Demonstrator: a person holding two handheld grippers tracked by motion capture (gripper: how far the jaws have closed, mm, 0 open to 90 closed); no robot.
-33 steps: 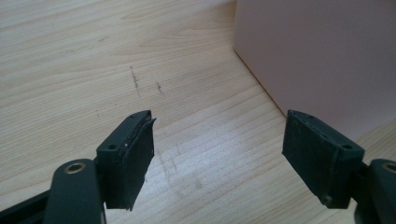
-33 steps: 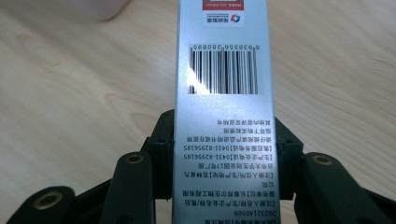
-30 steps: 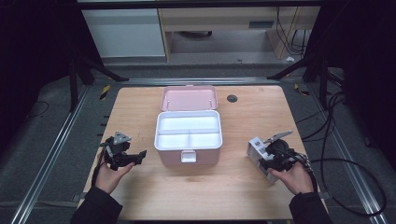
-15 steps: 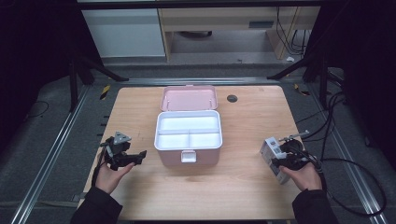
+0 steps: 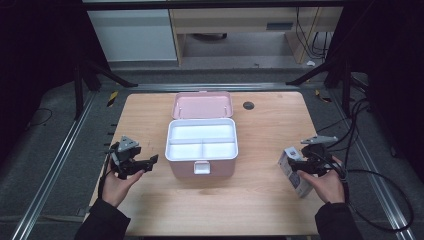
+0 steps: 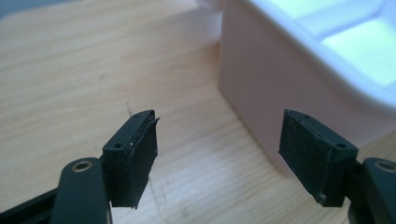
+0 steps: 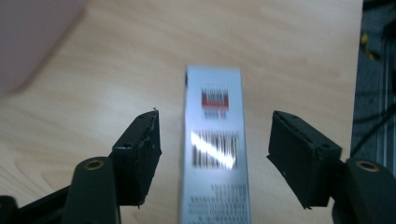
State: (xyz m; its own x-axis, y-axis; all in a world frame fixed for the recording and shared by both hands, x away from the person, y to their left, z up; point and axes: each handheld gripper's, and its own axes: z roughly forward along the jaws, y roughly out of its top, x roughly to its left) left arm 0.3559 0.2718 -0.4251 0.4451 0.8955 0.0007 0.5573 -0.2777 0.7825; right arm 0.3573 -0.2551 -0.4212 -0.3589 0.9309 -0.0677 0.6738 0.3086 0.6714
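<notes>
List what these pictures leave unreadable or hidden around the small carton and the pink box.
- Carton print: blurred in the right gripper view; its near end is cut off by the bottom edge.
- Carton in the high view: partly covered by the right claw and hand.
- Pink box in the left gripper view: cut off by the top and right edges.
- Box latch: too small.
</notes>
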